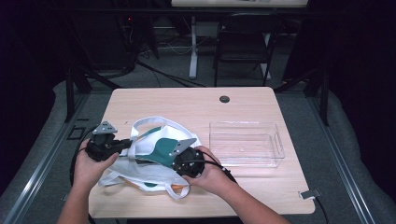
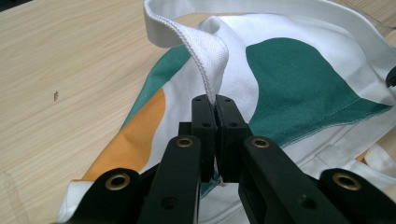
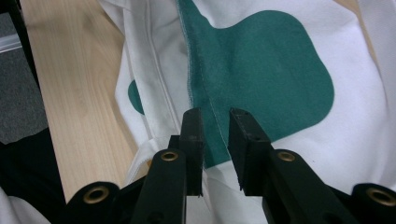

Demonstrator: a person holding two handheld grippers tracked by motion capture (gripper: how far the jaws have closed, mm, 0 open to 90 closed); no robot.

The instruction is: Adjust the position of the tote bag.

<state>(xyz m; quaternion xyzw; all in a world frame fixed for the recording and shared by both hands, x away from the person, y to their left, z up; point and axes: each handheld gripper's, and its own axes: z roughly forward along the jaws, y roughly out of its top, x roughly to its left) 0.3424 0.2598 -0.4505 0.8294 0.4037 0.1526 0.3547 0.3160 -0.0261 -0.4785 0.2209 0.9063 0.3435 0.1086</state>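
Left gripper (image 2: 215,105) clamped on white strap (image 2: 205,51) of white cloth tote bag with green and orange patches (image 1: 161,149); right gripper (image 3: 215,116) jaws narrowly apart over bag, gripping nothing.

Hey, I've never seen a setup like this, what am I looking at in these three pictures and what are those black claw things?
A person sits at a wooden table with a hand-held gripper in each hand. One camera looks down from above; the other two ride on the grippers. On the table lie a white tote bag with green and orange patches and an empty clear plastic bin. The left gripper is shut on the bag's strap. The right gripper hovers slightly open over the bag's green patch.
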